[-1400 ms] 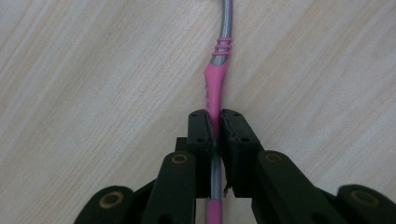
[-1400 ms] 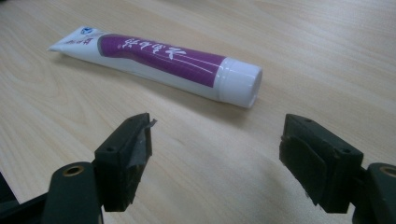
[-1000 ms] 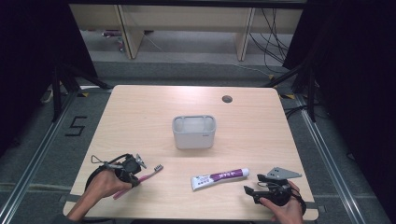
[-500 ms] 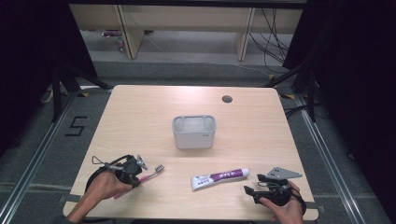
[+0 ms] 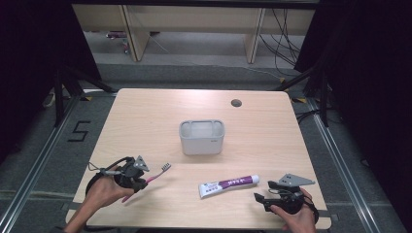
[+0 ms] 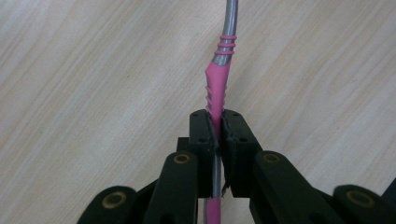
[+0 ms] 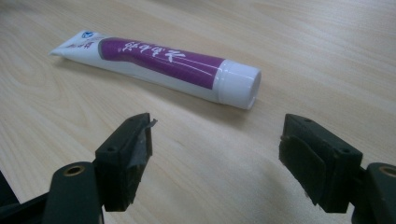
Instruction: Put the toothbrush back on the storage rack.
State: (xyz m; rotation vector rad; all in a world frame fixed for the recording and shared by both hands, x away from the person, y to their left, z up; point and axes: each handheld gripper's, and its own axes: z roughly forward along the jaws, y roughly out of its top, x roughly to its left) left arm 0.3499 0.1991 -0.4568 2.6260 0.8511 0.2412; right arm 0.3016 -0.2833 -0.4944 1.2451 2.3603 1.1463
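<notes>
Toothbrush [image 6: 217,88]: pink-and-grey handle clamped between the pads of my left tongs [image 6: 218,133], which are closed on its pink grip section. Seen from above, the toothbrush [image 5: 154,175] lies low over the bench [image 5: 145,126], its bristle head pointing toward the grey cup [image 5: 201,137] and stopping well short of it, to the cup's near left. My left tongs [image 5: 141,172] sit at the handle end, farther from the cup than the bristles are.

Toothpaste tube [image 5: 228,185]: white and purple, lying flat on the bench on the near side of the cup, slightly to its right, apart from the toothbrush. Its white cap [image 7: 239,84] faces my right tongs [image 7: 217,158].

Right tongs [image 5: 266,192]: spread wide with nothing between the pads, resting low at the bench's near right edge, just beside the tube's cap end and not touching it.
</notes>
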